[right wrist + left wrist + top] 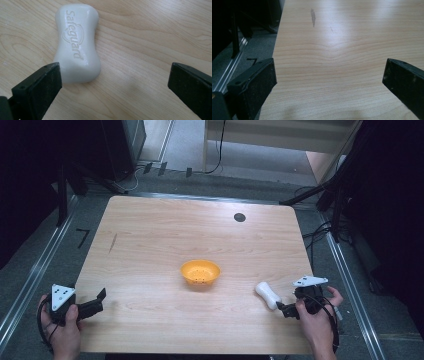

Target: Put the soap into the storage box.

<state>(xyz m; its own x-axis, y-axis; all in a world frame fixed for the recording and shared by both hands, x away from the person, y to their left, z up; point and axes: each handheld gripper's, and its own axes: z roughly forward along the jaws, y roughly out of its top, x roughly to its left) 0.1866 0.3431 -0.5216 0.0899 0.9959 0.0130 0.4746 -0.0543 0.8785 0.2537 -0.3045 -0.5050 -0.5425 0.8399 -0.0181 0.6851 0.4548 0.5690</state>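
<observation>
A: Where was the soap bar (77,45) when the right tongs (113,82) came in?

B: It lay flat on the surface (165,240), just ahead of the right tongs and off toward their left jaw. That jaw sat at the bar's near end; I could not tell whether it touched. The other jaw stood well clear over bare wood. The jaws were spread wide and pinched nothing.

A: And the left tongs (329,80)?

B: Also spread and empty, held over the bare near-left part of the surface, well apart from the soap.

A: So how should the grasp have gone?

B: My judgement was that the tongs were off-centre. They needed to shift toward their left jaw's side until the bar lay midway between the jaws, then close across its narrow waist, where the lettering ran. Soap looked smooth and likely slippery, so a slow, square squeeze low on the bar seemed wiser than a nip at the rounded end.

A: And then?

B: The orange bowl (200,272) stood farther ahead of the right tongs, a likely place for it.
</observation>
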